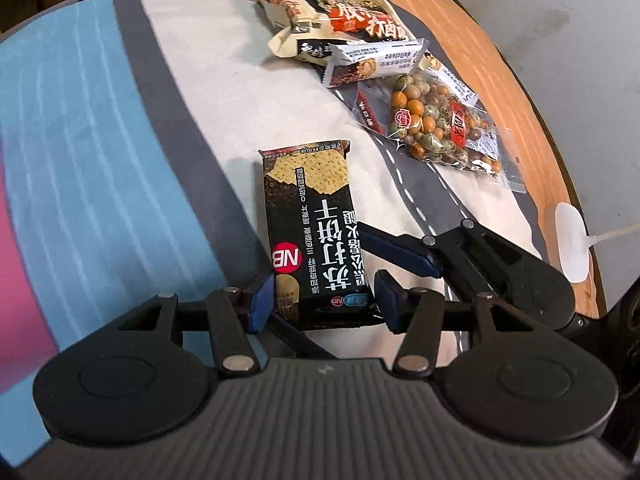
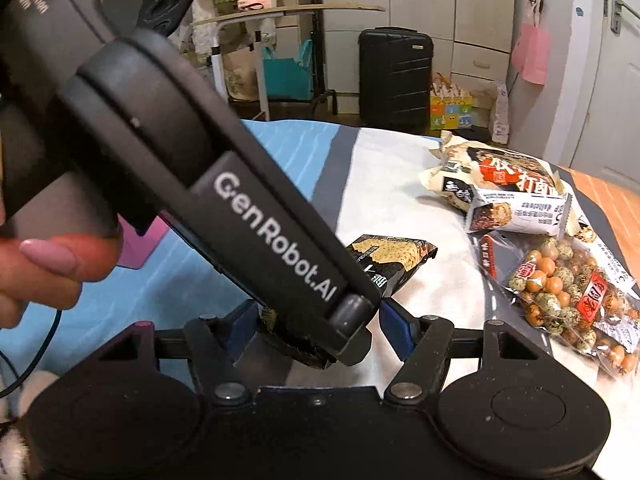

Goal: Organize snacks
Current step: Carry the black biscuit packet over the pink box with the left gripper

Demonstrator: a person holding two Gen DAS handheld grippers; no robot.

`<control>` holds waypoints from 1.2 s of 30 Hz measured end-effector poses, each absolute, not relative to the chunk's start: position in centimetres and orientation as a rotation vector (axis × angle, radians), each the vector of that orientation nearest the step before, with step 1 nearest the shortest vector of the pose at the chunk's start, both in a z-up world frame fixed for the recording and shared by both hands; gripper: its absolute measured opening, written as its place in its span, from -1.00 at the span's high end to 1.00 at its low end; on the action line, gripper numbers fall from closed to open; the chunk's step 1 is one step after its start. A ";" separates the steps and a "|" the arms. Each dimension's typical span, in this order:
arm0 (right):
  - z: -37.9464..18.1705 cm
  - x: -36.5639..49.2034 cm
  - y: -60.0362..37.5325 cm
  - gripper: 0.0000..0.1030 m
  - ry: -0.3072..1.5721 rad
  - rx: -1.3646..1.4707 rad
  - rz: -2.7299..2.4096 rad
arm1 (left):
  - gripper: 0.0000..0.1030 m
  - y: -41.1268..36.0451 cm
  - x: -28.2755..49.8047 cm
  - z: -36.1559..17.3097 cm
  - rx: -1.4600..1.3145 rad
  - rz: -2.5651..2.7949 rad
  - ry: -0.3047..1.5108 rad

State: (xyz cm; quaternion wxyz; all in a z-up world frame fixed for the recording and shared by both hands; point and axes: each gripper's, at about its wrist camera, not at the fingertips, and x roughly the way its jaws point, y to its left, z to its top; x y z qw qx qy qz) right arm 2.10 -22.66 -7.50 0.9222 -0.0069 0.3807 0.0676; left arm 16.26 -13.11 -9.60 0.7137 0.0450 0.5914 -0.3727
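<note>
Black cracker packet [image 1: 316,236] sits between the left claw's [image 1: 322,300] parted pads, seemingly ungripped.

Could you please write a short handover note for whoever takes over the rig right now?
Left gripper: open, its pads either side of the black soda cracker pack with small gaps.
Right gripper: jaws apart around the same pack's near end. The left gripper hides the contact, so I cannot tell whether it grips.
Snacks: the instant noodle pack, white snack bar and bag of coated peanuts lie clustered and overlapping at the far side of the printed cloth.
Done: nothing clearly sorted.
Left: probably place the cracker pack, then tidy the cluster. No container is visible.
</note>
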 end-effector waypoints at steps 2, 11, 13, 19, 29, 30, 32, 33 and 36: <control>-7.1 1.9 -22.2 -0.39 0.776 -0.031 0.149 | 0.01 -12.6 15.9 -9.0 0.101 -0.813 1.302; -4.6 0.9 -20.4 -0.39 0.773 -0.050 0.186 | 0.01 -9.7 14.0 -6.3 0.063 -0.784 1.269; -3.9 0.4 -20.1 -0.39 0.779 -0.052 0.194 | 0.01 -8.8 13.4 -5.7 0.043 -0.781 1.270; -2.0 -1.4 -18.6 -0.39 0.761 -0.087 0.225 | 0.00 -6.5 11.3 -3.7 0.001 -0.770 1.245; 0.4 -2.1 -16.1 -0.39 0.681 -0.131 0.300 | 0.00 -2.1 8.8 -0.3 -0.048 -0.709 1.144; 0.5 -1.9 -15.9 -0.39 0.672 -0.117 0.312 | 0.00 -1.6 8.8 0.0 -0.047 -0.698 1.132; 0.7 -1.4 -15.3 -0.39 0.659 -0.114 0.337 | 0.00 -0.6 8.9 0.6 -0.047 -0.672 1.107; 0.8 -1.0 -14.9 -0.39 0.648 -0.121 0.352 | 0.00 0.0 9.0 0.8 -0.049 -0.660 1.093; 1.2 0.2 -13.7 -0.39 0.627 -0.137 0.401 | 0.00 1.9 9.5 1.5 -0.067 -0.616 1.058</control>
